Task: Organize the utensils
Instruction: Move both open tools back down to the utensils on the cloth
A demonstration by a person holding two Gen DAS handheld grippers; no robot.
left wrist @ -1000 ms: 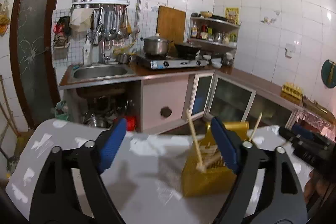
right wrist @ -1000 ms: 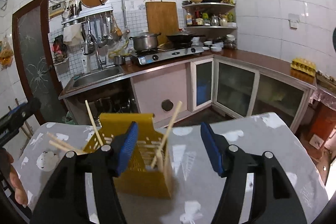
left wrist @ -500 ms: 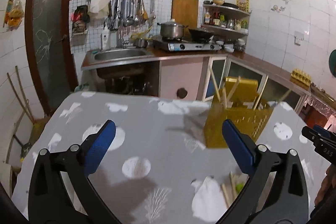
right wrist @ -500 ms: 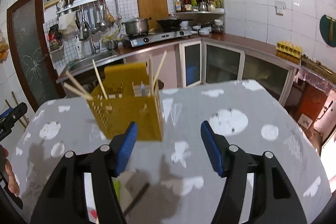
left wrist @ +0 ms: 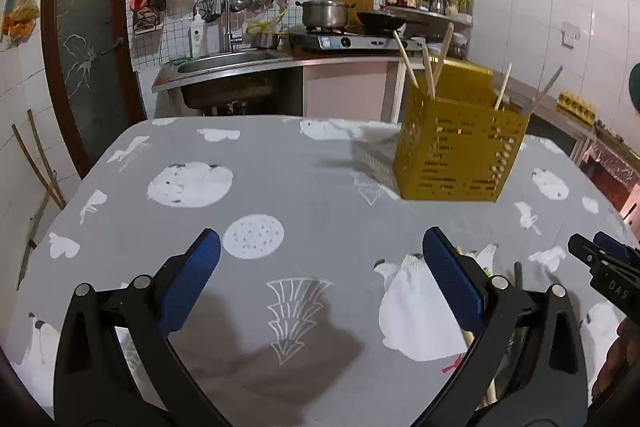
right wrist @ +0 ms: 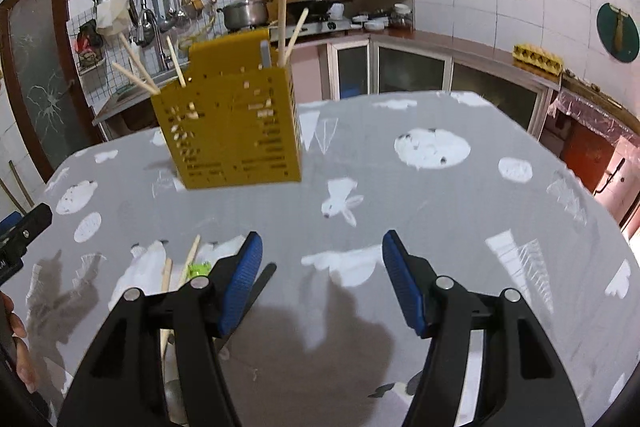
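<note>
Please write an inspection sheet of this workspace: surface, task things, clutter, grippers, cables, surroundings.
Surface: table under a grey cloth with white prints.
Job's things: yellow holder standing upright, chopsticks sticking out; loose chopsticks lying on the cloth.
Clutter: small green thing, unclear.
Grippers: left gripper open, empty; right gripper open, empty.
Cables: nothing seen.
Surroundings: sink, pot on the stove, tiled walls.
</note>
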